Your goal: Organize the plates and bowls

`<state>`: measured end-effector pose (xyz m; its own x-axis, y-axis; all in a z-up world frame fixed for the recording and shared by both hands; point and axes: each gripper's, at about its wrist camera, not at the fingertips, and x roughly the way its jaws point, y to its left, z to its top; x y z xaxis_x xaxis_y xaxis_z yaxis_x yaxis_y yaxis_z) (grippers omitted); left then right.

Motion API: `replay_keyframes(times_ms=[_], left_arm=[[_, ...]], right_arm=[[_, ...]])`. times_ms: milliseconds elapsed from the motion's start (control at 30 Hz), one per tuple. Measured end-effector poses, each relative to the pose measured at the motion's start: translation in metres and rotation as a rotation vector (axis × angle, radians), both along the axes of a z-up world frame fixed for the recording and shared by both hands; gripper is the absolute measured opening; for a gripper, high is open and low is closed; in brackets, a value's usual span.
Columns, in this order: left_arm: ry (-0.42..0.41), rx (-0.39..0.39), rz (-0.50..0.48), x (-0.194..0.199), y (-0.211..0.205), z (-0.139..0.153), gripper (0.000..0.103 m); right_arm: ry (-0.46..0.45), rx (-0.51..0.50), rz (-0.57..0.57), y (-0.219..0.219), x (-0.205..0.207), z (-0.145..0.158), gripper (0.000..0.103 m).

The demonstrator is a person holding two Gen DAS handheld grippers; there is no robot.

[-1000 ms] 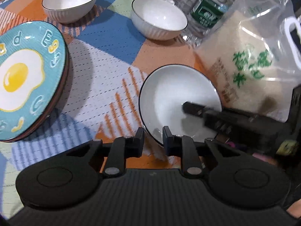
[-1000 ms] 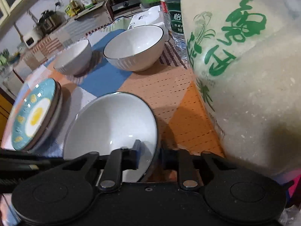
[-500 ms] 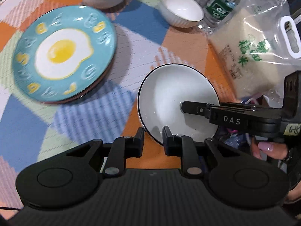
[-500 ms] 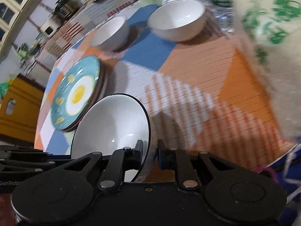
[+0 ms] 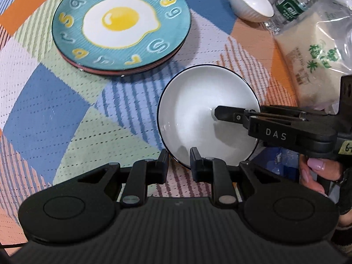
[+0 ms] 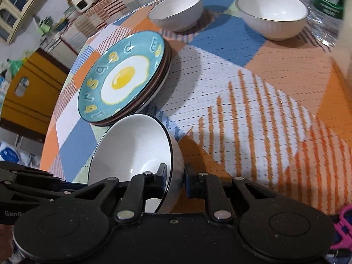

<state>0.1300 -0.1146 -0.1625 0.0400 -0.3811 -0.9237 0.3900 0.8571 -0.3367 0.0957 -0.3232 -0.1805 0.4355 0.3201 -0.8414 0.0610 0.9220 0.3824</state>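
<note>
Both my grippers are clamped on the same white bowl, opposite sides of its black-lined rim. Left gripper: one finger inside, one outside, pinching the rim's near edge. Right gripper: same pinch on the side wall, one finger in the bowl, one on the ribbed outside. In the left view the right gripper comes in from the right, with my hand on its handle.

Bowl is tilted, mouth facing partly sideways in the right view, over the bench, which has a patchwork cloth in blue, orange, white and green. Can't tell if it's clear of the cloth or resting on an edge.

Just past the bowl, toward the bench's left side: stack of plates, top one teal with a fried-egg print and raised letters, darker plates under it. Bowl rim is near the stack in the right view; apart from it in the left view.

Right edge of the bench: clear bag of rice with green print, water bottle behind it.

Far side: two more white bowls, upright and apart from each other: far left bowl and far right bowl, the latter just beside the bottle.
</note>
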Motion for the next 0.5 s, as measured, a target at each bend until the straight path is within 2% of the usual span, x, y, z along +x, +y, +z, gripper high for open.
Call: replay_keyframes(times_ms=[167,333,367,400,500], left_arm=[[-0.023,0.007,-0.001,-0.001,-0.002,-0.002,0.020],[-0.048,0.027,-0.025,-0.001,-0.006,0.008,0.024],[-0.052,0.030,-0.028,-0.001,-0.005,0.012,0.025],[-0.051,0.029,-0.033,0.000,-0.005,0.016,0.026],[-0.070,0.024,-0.043,0.002,-0.001,0.031,0.031]], right_arm=[[-0.041,-0.047,0.039,0.004,0.002,-0.006,0.017],[-0.071,-0.003,0.059,-0.010,-0.004,0.003,0.031],[-0.094,-0.017,0.070,-0.013,-0.006,0.009,0.040],[-0.114,-0.030,0.081,-0.015,-0.008,0.016,0.044],[-0.185,-0.046,0.123,-0.028,-0.013,0.039,0.045]])
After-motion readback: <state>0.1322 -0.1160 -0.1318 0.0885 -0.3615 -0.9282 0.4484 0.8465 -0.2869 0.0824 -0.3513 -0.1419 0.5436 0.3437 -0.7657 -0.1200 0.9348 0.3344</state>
